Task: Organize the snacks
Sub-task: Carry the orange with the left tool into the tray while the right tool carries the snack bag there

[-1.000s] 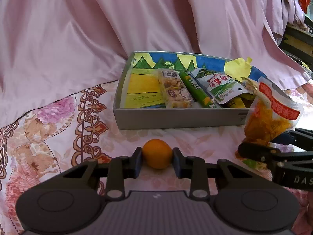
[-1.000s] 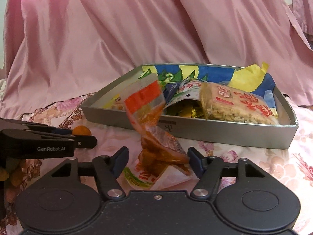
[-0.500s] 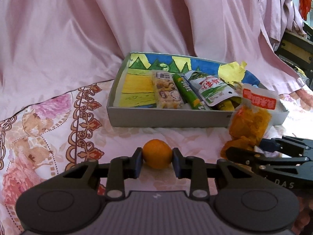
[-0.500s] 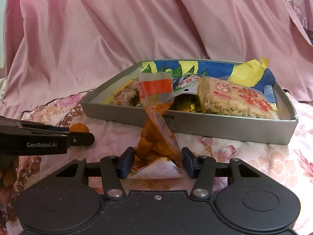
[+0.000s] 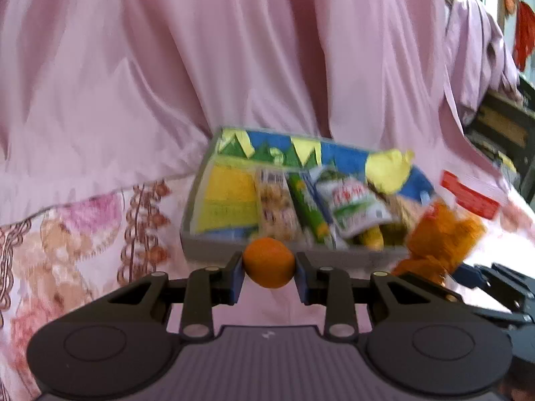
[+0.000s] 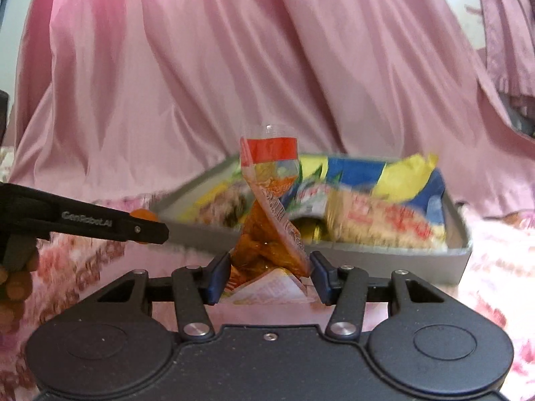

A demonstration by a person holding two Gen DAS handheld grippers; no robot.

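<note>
My left gripper [image 5: 268, 275] is shut on a small orange fruit [image 5: 268, 262], held clear of the floral cloth just in front of the grey snack box [image 5: 214, 254]. My right gripper [image 6: 269, 275] is shut on a clear bag of orange snacks with a red label [image 6: 267, 234], which stands up between the pads in front of the grey snack box's front wall [image 6: 384, 262]. In the left wrist view the orange snack bag [image 5: 441, 237] hangs at the box's right end. The right wrist view shows the left gripper [image 6: 147, 230] at the left, the fruit [image 6: 143, 214] peeking behind it.
The box holds several packets: a biscuit pack [image 5: 276, 205], a green stick pack [image 5: 309, 209], a white and green pouch [image 5: 352, 205] and a rice cracker pack [image 6: 388, 220]. Pink drapery [image 6: 234, 83] hangs behind the box. The floral cloth [image 5: 67, 240] covers the surface.
Both grippers have risen off the cloth with their loads and come closer to the box. The fruit now shows against the box's front wall. The snack bag stands more upright.
</note>
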